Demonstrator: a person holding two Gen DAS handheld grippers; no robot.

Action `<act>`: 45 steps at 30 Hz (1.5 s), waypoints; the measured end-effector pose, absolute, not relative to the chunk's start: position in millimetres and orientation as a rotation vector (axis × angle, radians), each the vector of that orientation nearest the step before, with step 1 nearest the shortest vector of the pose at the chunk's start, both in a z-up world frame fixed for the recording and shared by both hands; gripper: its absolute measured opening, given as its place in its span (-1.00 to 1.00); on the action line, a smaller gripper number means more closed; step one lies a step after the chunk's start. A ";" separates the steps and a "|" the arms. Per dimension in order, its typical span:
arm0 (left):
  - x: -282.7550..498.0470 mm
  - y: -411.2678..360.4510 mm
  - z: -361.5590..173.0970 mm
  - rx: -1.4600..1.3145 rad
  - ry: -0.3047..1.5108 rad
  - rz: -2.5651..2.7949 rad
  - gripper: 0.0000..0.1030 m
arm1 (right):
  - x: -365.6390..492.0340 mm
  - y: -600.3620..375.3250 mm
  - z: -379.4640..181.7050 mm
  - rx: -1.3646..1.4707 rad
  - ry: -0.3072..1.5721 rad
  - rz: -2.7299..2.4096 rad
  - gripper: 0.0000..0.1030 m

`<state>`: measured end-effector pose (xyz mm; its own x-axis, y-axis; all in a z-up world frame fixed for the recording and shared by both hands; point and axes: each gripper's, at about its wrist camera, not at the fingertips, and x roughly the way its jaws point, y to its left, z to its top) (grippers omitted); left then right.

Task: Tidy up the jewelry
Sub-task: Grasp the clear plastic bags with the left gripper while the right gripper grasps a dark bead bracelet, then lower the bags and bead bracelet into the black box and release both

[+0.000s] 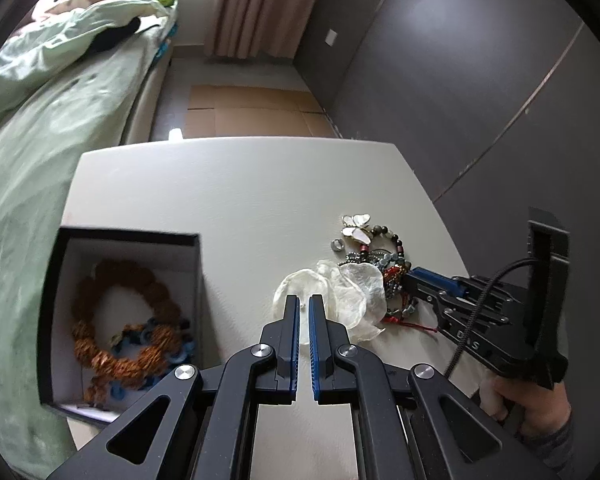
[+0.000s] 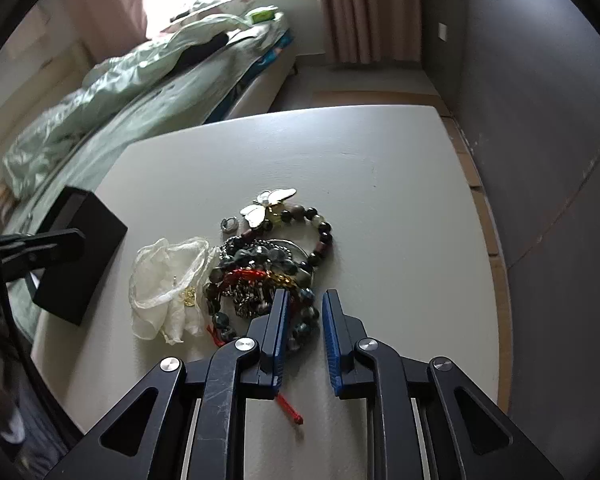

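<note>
A tangled pile of beaded bracelets and necklaces (image 2: 268,268) lies on the white table (image 2: 380,184), with a butterfly brooch (image 2: 270,202), a small silver ring (image 2: 229,224) and a sheer white pouch (image 2: 168,284) beside it. My right gripper (image 2: 305,300) is open, its fingers straddling beads at the pile's near edge; it also shows in the left wrist view (image 1: 410,278). My left gripper (image 1: 304,304) is nearly closed with a narrow gap, empty, just over the pouch (image 1: 340,296). A black box (image 1: 120,320) holds a brown bead bracelet (image 1: 128,320) and a blue piece.
A bed with green bedding (image 1: 40,140) runs along the table's left side. A grey wall (image 1: 480,80) stands to the right. Cardboard sheets (image 1: 252,108) lie on the floor beyond the table. The box also shows in the right wrist view (image 2: 84,248) at the table's left edge.
</note>
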<state>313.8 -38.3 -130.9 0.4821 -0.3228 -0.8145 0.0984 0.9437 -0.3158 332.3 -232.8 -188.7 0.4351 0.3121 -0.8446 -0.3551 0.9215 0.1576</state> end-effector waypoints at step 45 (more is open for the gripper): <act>324.3 -27.2 -113.3 -0.258 1.014 -0.250 -0.98 | 312.3 -225.3 -105.1 0.187 0.915 0.621 -0.81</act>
<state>324.3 -27.2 -113.3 0.5051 -0.3237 -0.8000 0.0859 0.9413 -0.3266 312.3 -225.3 -105.1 0.4500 0.5757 -0.6828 -0.4221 0.8108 0.4055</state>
